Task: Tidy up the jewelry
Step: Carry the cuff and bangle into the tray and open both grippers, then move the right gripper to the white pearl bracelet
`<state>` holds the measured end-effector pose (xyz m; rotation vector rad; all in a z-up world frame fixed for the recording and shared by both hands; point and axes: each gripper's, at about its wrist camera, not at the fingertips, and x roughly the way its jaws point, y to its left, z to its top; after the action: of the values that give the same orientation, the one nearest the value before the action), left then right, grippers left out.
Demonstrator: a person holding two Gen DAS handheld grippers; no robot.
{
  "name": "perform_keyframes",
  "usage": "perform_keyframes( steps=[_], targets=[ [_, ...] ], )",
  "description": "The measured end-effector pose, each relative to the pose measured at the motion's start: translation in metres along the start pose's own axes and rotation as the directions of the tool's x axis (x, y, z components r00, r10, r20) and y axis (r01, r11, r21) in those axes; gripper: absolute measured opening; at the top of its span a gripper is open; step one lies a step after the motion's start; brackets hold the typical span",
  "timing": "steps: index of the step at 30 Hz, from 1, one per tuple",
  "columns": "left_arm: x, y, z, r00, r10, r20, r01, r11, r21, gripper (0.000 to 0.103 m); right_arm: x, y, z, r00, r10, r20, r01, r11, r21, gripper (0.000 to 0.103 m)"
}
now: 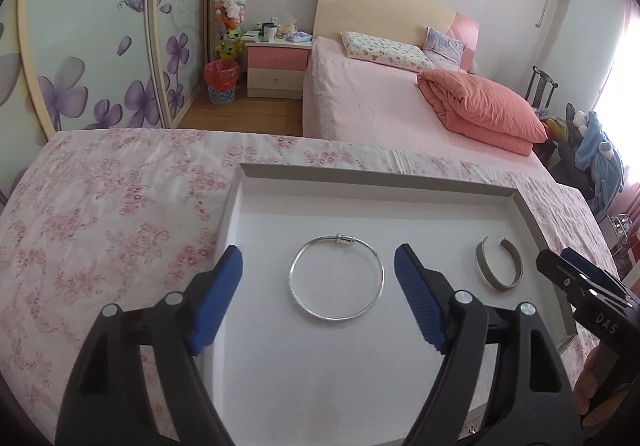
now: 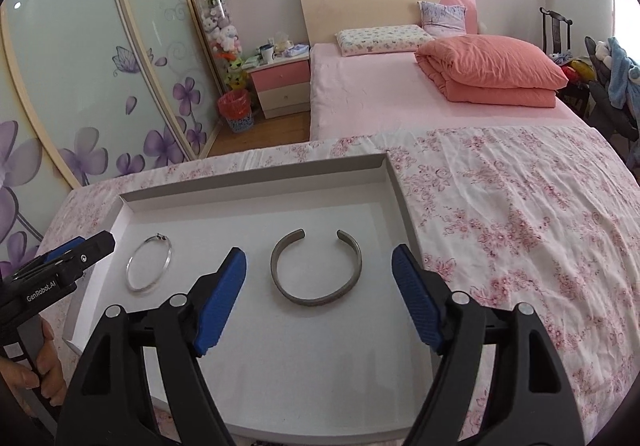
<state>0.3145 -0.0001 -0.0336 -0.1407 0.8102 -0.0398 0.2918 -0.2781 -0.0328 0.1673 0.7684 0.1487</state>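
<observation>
Floral cloth (image 2: pixel 520 213) covers the worktop, and on it sits a shallow white tray (image 1: pixel 440 187) holding both pieces of jewelry well apart from each other. Left gripper (image 1: pixel 318 274) hovers low over the tray with its jaws spread wide, and the thin silver bangle (image 1: pixel 337 278) lies flat between them, clasp at the far side. Right gripper (image 2: pixel 319 273) is likewise spread, framing the grey open cuff (image 2: pixel 316 266), whose gap faces away. Both pieces lie flush on a smooth floor, so each grasp probably calls for coming down steeply and closing across the band rather than along it; the thin bangle looks likely to skid or tip up. Tray walls at the far and right sides could limit sideways reach. The pink bed (image 1: pixel 380 113) and nightstand (image 1: pixel 276 65) stand well beyond, out of the way.
</observation>
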Motion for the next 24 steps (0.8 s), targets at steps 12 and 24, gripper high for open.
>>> perform_keyframes(
  steps=[12,24],
  targets=[
    [-0.087,0.022,-0.057,0.996,0.031,0.088,-0.036,0.998,0.061,0.081,-0.069,0.004,-0.052,0.999,0.029,0.035,-0.027,0.998,-0.051,0.075],
    [-0.134,0.044,-0.141,0.994,0.076,0.082,-0.081,0.995,0.054,0.084,-0.113,0.023,-0.148,0.995,0.077,-0.059,-0.085,0.984,-0.155,0.055]
  ],
)
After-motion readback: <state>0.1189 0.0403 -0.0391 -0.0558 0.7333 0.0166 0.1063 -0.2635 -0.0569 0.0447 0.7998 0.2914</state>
